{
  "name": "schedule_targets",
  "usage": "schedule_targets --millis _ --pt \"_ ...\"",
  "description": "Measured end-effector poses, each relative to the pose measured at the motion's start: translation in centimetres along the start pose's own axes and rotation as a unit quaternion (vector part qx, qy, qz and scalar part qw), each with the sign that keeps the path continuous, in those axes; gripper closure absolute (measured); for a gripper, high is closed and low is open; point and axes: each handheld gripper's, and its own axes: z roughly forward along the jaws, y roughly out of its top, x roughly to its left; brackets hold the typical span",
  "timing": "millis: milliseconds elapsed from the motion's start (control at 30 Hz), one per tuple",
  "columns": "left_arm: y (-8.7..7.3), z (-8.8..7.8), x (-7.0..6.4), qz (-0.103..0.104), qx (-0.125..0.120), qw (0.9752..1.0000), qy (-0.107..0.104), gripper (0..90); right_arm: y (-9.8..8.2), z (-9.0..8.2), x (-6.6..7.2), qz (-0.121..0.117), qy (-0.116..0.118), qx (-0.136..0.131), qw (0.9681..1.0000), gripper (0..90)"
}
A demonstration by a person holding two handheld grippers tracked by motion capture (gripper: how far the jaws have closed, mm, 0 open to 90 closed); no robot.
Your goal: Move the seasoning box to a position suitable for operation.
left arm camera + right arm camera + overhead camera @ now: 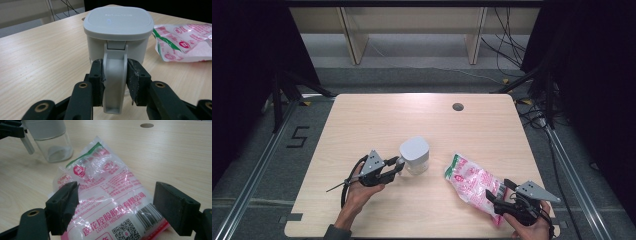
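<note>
Nearest the camera, at the table's (362, 120) near right corner, the right gripper (501, 192) stands with its jaws wide apart over the near end of a clear plastic bag (472, 182) with pink print, its pads off the film, so it grips nothing. Left of it, the left gripper (115, 82) has both pads pressed on the grey flip latch (114, 85) hanging from the lid of a grey-lidded glass jar (414, 155). That jar stands upright near the table's middle, the bag just to its right.
</note>
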Motion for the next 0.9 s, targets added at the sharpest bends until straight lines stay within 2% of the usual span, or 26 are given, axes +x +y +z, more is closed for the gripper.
schedule_targets --millis 133,233,300,367,500,533,567,600,700,767,800,833,900 --pt "0.3 0.8 0.0 -0.002 -0.004 1.0000 -0.003 68.3 0.1 -0.1 0.1 0.005 0.005 0.005 1.0000 21.2" --pt "0.3 1.0 0.3 0.023 -0.002 0.9997 0.001 68.2 0.0 0.0 0.1 0.004 0.006 0.001 1.0000 21.2" --pt "0.1 1.1 0.6 0.023 -0.004 0.9997 0.004 67.6 0.0 -0.1 0.1 0.002 0.005 0.006 1.0000 21.2" --pt "0.0 1.3 0.7 0.023 -0.002 0.9997 0.006 68.0 0.0 0.0 0.1 0.002 0.006 0.000 1.0000 21.2" --pt "0.0 1.9 1.3 0.034 0.004 0.9986 0.041 67.7 0.0 0.0 0.0 0.001 0.002 0.000 1.0000 21.2" --pt "0.0 1.9 1.3 0.034 0.004 0.9986 0.041 67.7 0.0 0.0 0.0 0.002 0.003 0.000 1.0000 21.2" --pt "-0.1 2.3 1.7 0.022 0.004 0.9982 0.055 67.8 0.0 0.0 0.0 0.000 0.002 -0.001 1.0000 21.2" --pt "-0.2 2.4 1.9 0.019 0.005 0.9978 0.063 67.9 0.0 0.0 0.0 -0.001 0.001 -0.001 1.0000 21.2" --pt "-0.3 2.7 2.1 0.012 0.004 0.9973 0.073 68.7 0.0 0.0 0.0 0.000 0.003 0.000 1.0000 21.2" --pt "-0.2 3.3 2.1 -0.007 0.003 0.9963 0.086 69.1 0.0 0.0 0.1 0.003 0.007 0.006 0.9999 21.2" --pt "-0.2 3.5 2.1 -0.009 0.002 0.9956 0.093 69.3 0.0 0.0 0.3 0.015 0.008 0.007 0.9998 21.1" --pt "-0.2 3.7 2.1 -0.008 0.002 0.9951 0.099 69.6 0.0 0.0 0.3 0.016 0.008 0.008 0.9998 21.2" --pt "-0.2 4.0 2.1 -0.012 -0.003 0.9946 0.103 70.0 0.0 0.0 0.1 0.005 0.007 0.001 1.0000 21.2"
